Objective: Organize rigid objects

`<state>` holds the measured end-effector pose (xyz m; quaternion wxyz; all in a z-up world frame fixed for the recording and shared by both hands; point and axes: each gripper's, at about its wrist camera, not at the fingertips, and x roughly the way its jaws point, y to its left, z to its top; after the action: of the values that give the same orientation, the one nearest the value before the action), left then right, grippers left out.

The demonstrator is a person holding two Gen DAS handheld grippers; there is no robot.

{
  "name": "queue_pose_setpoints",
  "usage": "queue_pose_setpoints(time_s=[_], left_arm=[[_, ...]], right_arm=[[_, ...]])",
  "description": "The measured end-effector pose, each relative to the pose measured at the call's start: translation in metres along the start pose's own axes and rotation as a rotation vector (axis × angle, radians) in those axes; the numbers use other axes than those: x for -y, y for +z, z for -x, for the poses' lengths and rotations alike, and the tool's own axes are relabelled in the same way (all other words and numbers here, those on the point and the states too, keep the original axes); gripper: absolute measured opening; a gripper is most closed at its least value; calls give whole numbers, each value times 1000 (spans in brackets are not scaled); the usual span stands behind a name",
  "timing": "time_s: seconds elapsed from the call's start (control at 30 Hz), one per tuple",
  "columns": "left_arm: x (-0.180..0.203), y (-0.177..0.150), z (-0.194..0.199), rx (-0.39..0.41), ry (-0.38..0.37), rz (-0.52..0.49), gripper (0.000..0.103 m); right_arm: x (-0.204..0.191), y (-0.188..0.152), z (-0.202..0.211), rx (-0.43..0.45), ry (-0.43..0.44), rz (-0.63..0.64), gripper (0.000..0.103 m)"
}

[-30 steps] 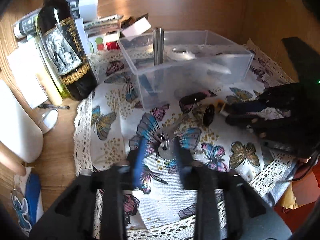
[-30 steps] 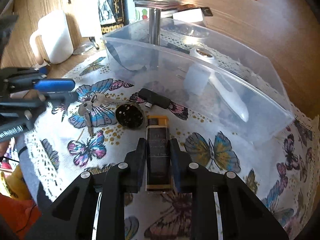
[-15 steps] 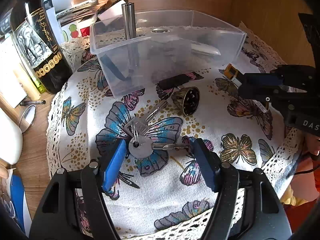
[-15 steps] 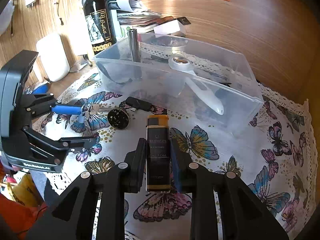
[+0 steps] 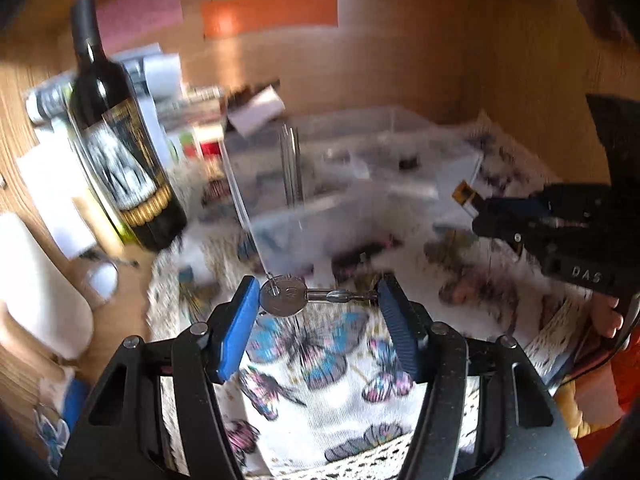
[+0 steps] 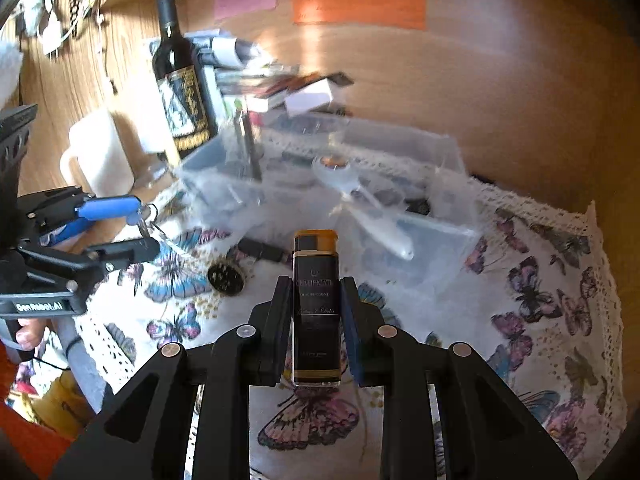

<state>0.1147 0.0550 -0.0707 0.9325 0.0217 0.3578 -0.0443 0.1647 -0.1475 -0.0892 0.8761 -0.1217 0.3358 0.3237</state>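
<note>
Left wrist, left hand-held gripper (image 5: 316, 294) pinching flat metal key (image 5: 285, 300); right hand-held gripper (image 6: 316, 312) clamping glossy rectangular lighter (image 6: 316, 304)

A clear storage bin (image 6: 320, 184) sits on a butterfly tablecloth (image 6: 532, 300), a wine bottle (image 6: 180, 80) and a mug (image 6: 100, 156) to its left. Before the bin lie a round grinder (image 6: 226, 278) and a small adapter (image 6: 262, 250); a metal tube (image 6: 250, 148) stands inside.
</note>
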Motion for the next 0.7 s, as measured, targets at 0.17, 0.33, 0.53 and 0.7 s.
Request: queue_pose_setpoints(time_s=[0.17,0.33,0.53,0.7], left_arm=[[-2,22,15,82,14,10,61],[-7,40,25,140,10,38,61],[-7,62,25,187,24,32,61],[-12,76,15,221,21,46,61]], right_arm=[[7,13,14,62,-19,-16,22],[11,30,24,123,-31,-29,22],[14,52,29,181,-44,-34,22],[19,65,22,193,-58,-54,22]])
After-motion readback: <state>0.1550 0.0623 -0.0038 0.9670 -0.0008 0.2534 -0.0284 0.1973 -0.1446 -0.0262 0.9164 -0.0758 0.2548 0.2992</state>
